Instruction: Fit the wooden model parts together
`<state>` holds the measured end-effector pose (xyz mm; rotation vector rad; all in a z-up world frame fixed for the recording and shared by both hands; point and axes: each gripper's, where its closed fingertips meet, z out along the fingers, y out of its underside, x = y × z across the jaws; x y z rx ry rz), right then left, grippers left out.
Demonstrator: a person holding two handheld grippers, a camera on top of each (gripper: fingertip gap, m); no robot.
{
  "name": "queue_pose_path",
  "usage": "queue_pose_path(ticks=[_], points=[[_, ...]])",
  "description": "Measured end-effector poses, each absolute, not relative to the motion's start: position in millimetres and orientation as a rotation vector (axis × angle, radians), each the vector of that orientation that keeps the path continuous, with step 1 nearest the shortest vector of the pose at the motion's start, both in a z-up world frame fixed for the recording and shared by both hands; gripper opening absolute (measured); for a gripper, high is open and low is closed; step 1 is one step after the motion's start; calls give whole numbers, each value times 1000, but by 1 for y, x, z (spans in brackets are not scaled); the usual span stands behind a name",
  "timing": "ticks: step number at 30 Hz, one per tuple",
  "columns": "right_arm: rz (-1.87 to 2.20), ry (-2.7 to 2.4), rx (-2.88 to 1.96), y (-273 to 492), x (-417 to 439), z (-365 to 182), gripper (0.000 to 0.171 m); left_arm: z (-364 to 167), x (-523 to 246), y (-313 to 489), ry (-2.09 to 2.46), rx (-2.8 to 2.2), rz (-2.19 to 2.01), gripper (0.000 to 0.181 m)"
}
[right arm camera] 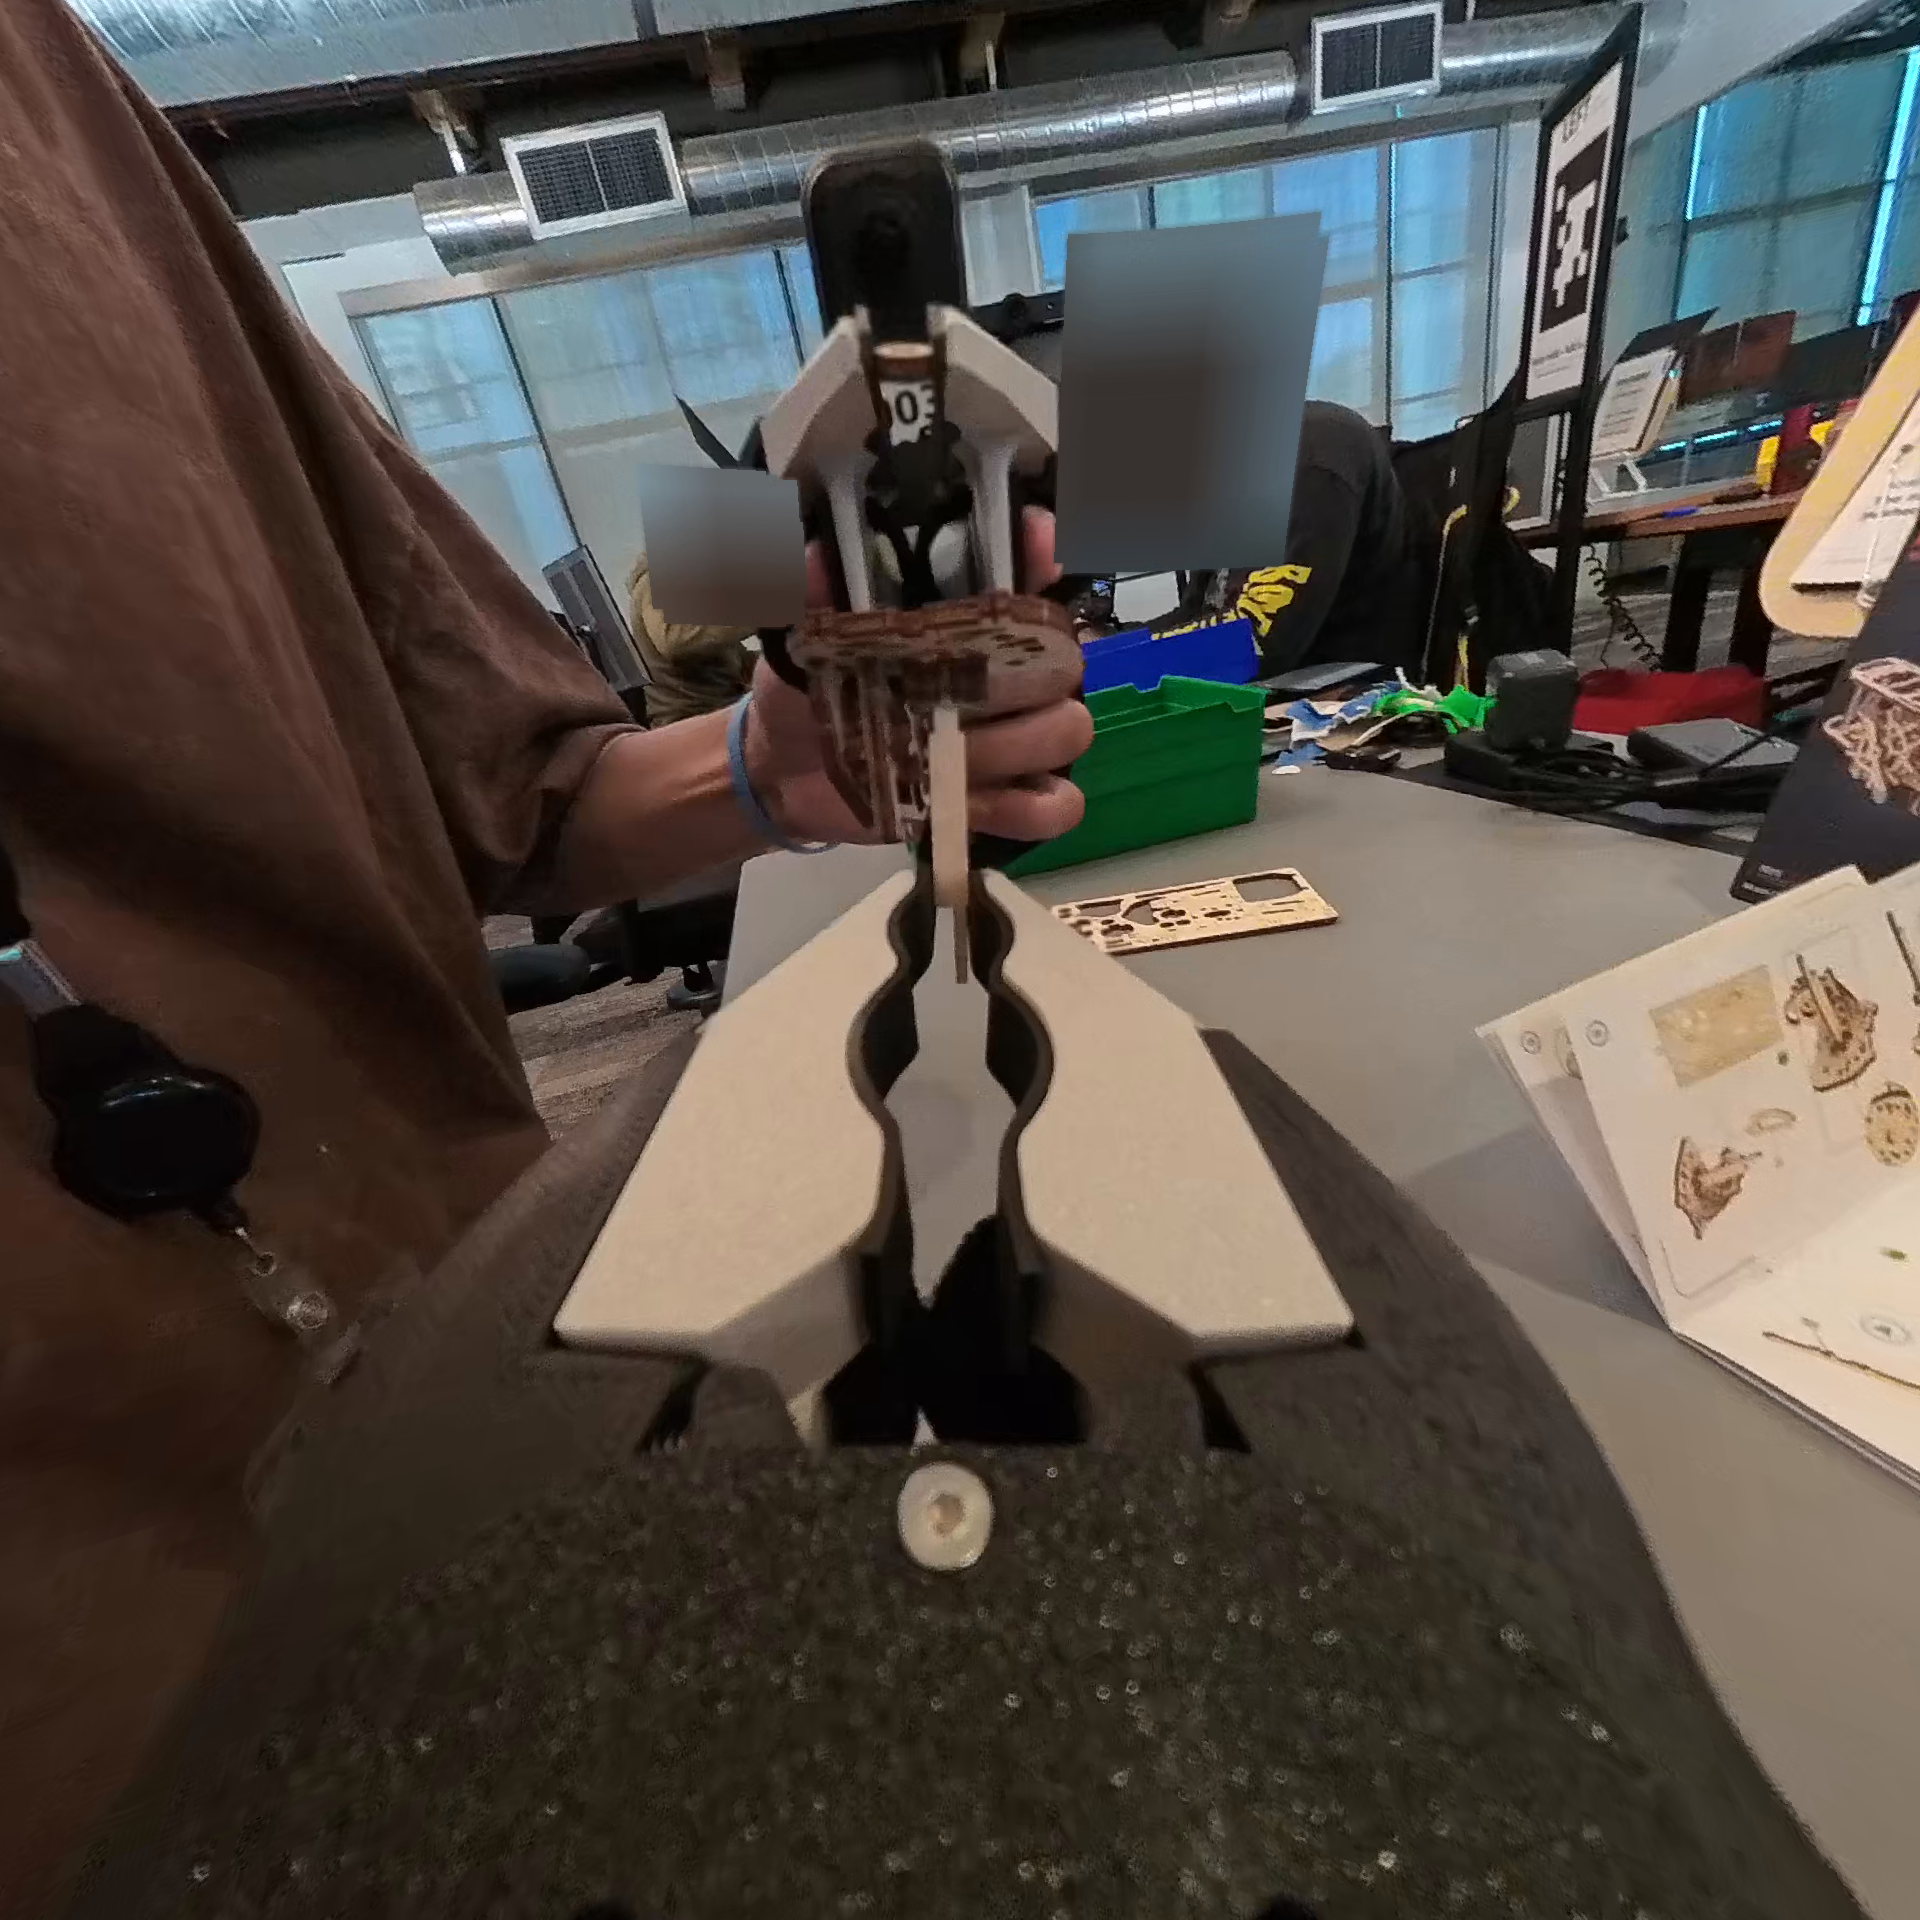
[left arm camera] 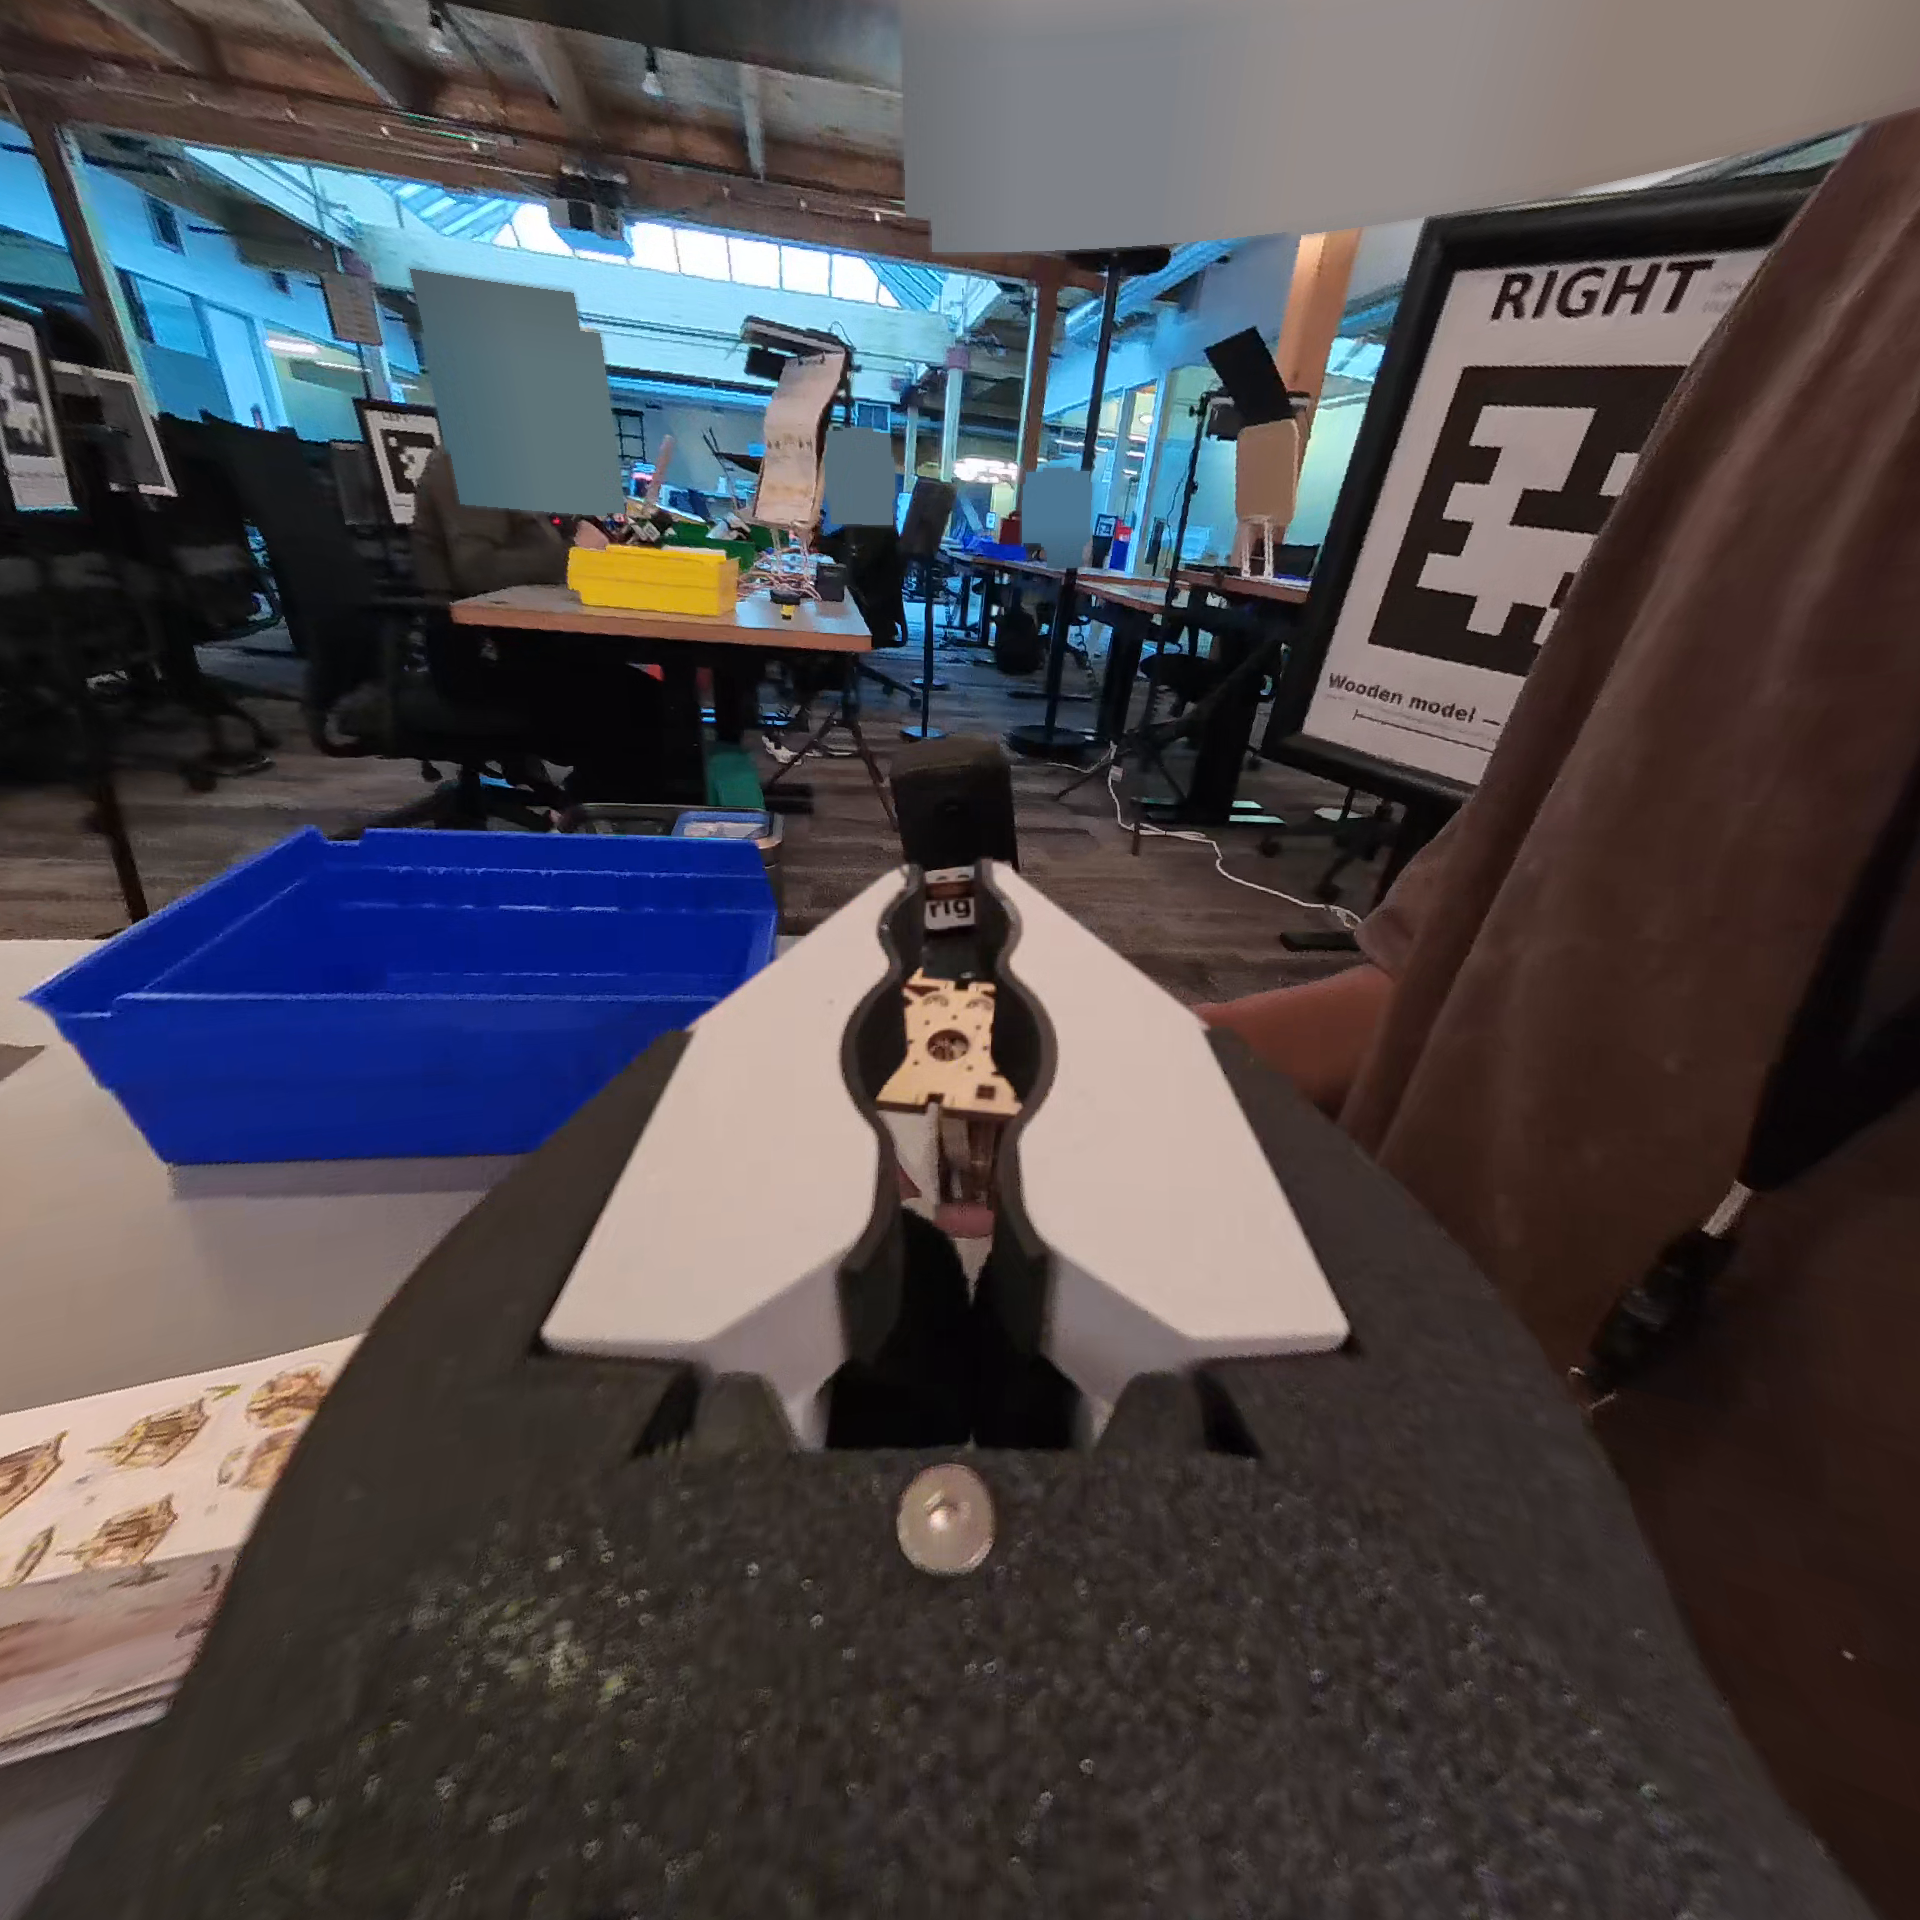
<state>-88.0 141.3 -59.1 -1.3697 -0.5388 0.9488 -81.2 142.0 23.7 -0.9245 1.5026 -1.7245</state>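
Facing each other above a grey table [right arm camera: 1455, 935], two handheld grippers bring laser-cut wooden pieces together. Through the left wrist view, the left gripper [left arm camera: 951, 894] has its jaws drawn narrow onto a partly built wooden assembly [left arm camera: 943, 1049], whose pale fretted plate stands between the fingers; a blue bin [left arm camera: 416, 987] sits on the table to the left and an instruction sheet [left arm camera: 114, 1455] lies nearer the camera. Through the right wrist view, the right gripper [right arm camera: 954, 904] pinches a thin pale wooden strip [right arm camera: 948, 821] edge-on at its fingertips, the strip's upper end touching or just beside the dark underside of the assembly, which the left gripper holds opposite, a hand [right arm camera: 935, 748] wrapped round that gripper's handle. A punched-out wooden sheet [right arm camera: 1195, 911] lies flat on the table beyond, with open instruction pages [right arm camera: 1714, 1143] to the right. The plywood looks light, stiff and brittle along its slots and tabs, so a hold on the strip's flat faces near its lower end, with gentle straight pressure, seems safest.
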Motion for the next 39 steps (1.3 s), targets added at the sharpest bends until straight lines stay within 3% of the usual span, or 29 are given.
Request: queue_pose_path(ticks=[26,39], points=[[962,-584,-1332,132,-94,-48,5,-2,-82,124,1710,-1035,-1720,7],[970,-588,-1306,130,-95,-42,5,2,-84,122,1775,-1021,-1657,16]])
